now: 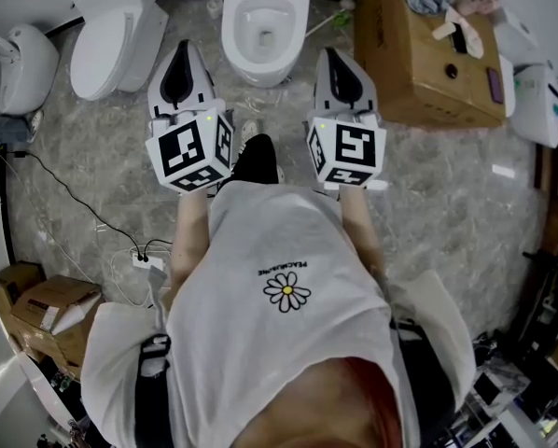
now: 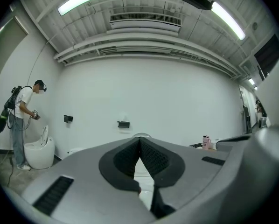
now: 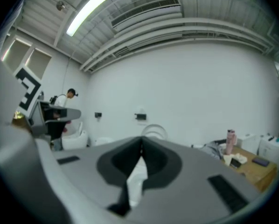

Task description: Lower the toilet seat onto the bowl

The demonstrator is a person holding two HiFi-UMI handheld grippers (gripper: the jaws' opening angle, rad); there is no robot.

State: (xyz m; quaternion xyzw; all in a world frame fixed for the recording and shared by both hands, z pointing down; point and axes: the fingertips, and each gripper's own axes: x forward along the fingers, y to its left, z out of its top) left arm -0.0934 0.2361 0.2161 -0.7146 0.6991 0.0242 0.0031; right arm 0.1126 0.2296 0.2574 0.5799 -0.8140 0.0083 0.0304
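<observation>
The left hand-held gripper [image 1: 180, 54] and right hand-held gripper [image 1: 335, 59] are both shut on nothing just short of the toilet bowl [image 1: 260, 21], and the toilet seat [image 3: 154, 129] looks tipped up at the bowl's back, so I'd hook 1 closed tip behind its top edge and ease it down slow, no slamming.

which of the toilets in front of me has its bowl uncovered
The middle toilet, straight ahead of the person: the head view looks right down into its bowl. The toilet to its left is covered by its closed lid.
</observation>
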